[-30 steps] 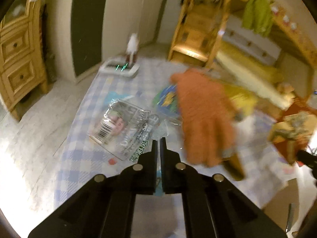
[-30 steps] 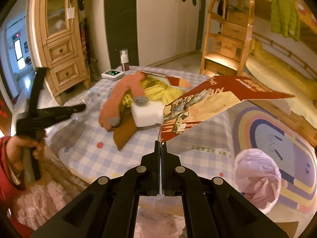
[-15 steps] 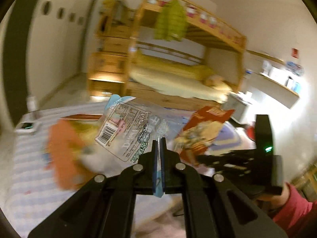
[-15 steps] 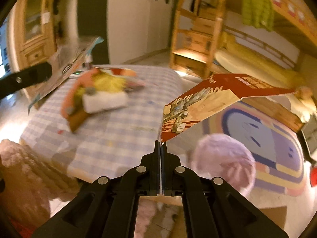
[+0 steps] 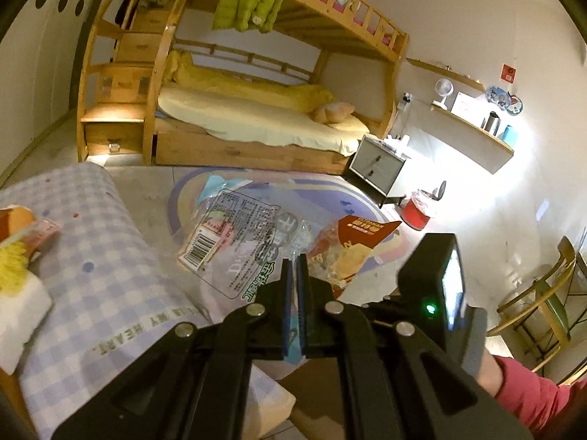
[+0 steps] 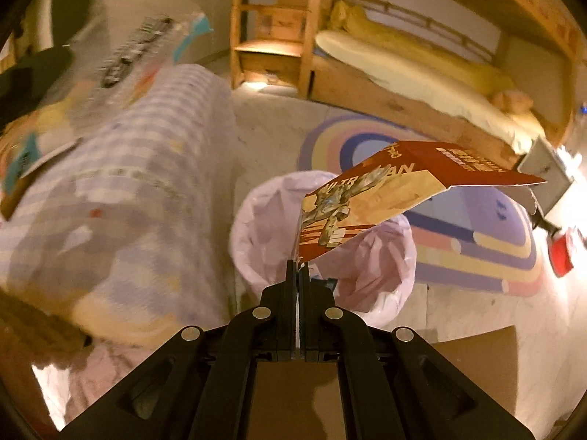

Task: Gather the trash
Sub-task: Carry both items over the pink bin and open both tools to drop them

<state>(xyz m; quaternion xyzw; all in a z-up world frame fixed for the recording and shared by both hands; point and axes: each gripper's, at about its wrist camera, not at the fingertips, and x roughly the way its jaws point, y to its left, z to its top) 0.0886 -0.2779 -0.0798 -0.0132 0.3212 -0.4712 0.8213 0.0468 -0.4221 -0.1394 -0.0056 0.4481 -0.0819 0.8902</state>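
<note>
In the left wrist view, the left gripper [image 5: 294, 260] had its jaws pressed together on the edge of a clear crinkled plastic wrapper printed with black text and a barcode [image 5: 234, 238], which stood up in front of the camera above the floor beside a low bed under a blue-and-white checked cover [image 5: 95, 256]. Behind the wrapper showed part of a red and tan printed cardboard package [image 5: 361, 234]. The body of the right gripper [image 5: 433, 293] sat at lower right, with a red sleeve [image 5: 532, 392] behind it; its fingertips were hidden.

In the right wrist view, the right gripper [image 6: 297, 266] was clamped tight on a corner of the cardboard package [image 6: 370, 198], which hung directly over a round bin lined with a pale pink plastic bag [image 6: 271, 220]. The bin stood on the floor between the checked bed [image 6: 121, 183] and a rainbow-patterned rug [image 6: 477, 242]. The plastic wrapper [image 6: 146, 47] appeared blurred at upper left.
</note>
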